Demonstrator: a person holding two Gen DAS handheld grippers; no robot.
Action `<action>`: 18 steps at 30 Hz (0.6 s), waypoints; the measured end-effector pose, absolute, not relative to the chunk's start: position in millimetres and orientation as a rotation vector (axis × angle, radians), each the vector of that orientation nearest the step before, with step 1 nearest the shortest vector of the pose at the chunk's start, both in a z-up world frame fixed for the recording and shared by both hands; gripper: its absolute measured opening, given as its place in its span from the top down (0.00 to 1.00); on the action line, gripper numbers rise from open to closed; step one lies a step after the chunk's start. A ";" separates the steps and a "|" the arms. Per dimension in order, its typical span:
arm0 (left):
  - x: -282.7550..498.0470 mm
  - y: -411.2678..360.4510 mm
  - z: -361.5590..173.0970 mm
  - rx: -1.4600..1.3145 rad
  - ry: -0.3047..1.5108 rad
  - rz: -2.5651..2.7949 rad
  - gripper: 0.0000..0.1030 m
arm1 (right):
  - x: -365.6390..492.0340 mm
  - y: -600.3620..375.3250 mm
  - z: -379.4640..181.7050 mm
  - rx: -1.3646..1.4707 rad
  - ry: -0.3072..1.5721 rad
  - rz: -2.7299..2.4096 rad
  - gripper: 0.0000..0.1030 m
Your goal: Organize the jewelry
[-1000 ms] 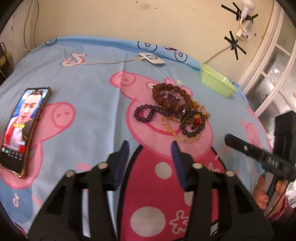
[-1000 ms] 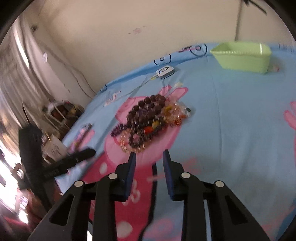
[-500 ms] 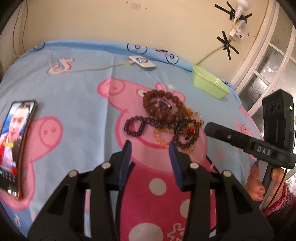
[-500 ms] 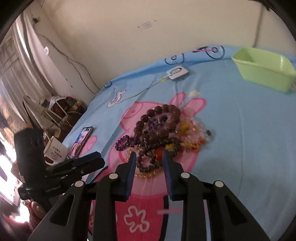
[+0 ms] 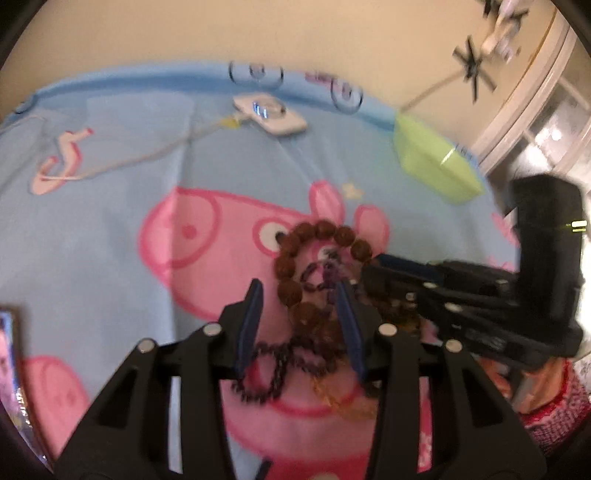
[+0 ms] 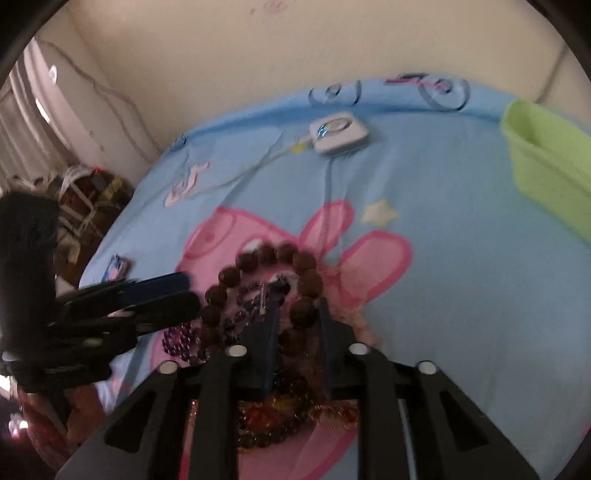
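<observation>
A blue cartoon-pig sheet [image 5: 110, 177] covered the surface below a cream wall [image 5: 184, 33]. At the far left edge of the left wrist view lay a phone [image 5: 8, 373] with its screen lit. Further back, near the wall, a small white device [image 5: 275, 118] sat on the sheet with its cord trailing off to the left.

In the middle, over the pig's face, lay the tangle of jewelry: a brown bead bracelet [image 5: 325, 229] on top, a purple bead string [image 5: 266, 369] looped at the near left and an amber bead string [image 5: 351, 406] at the near right. The left gripper [image 5: 301, 299] pointed down over the heap with its jaws closing. The brown beads stood between its 2 blue pads [image 5: 253, 317], which had a gap on either side and did not press on them.

The right gripper [image 5: 371, 267] came in from the right, its tips at the bracelet's right side. In its own view the jaws were clenched in around the brown beads, with part of the bracelet between the pads; the blur hid the exact contact. A red patterned sleeve [image 5: 554, 417] showed below it.

A green bin [image 5: 436, 166] stood at the far right, well apart from the heap
</observation>
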State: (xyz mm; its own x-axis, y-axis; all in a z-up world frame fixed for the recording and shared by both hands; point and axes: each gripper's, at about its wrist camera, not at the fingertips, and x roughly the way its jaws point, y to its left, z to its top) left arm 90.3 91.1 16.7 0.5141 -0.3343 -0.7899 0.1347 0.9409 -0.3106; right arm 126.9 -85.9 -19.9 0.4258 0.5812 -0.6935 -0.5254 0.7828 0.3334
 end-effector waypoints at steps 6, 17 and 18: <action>80.8 89.4 46.9 -0.291 0.901 -0.301 0.87 | 108.3 -116.8 18.1 0.131 0.730 0.733 1.00; 171.0 -32.2 93.0 -0.287 0.896 -0.465 0.87 | 165.5 -242.3 37.6 0.356 0.643 0.590 1.00; 183.6 -44.2 95.2 -0.308 0.888 -0.485 0.87 | 168.9 -253.2 37.0 0.365 0.634 0.578 1.00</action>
State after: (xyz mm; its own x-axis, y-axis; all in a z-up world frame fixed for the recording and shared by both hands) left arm 183.6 -44.2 95.2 0.5339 -0.5241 -0.6635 0.2752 0.8497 -0.4497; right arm 168.9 -253.2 37.0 0.6578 0.6056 -0.4477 -0.3903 0.7825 0.4851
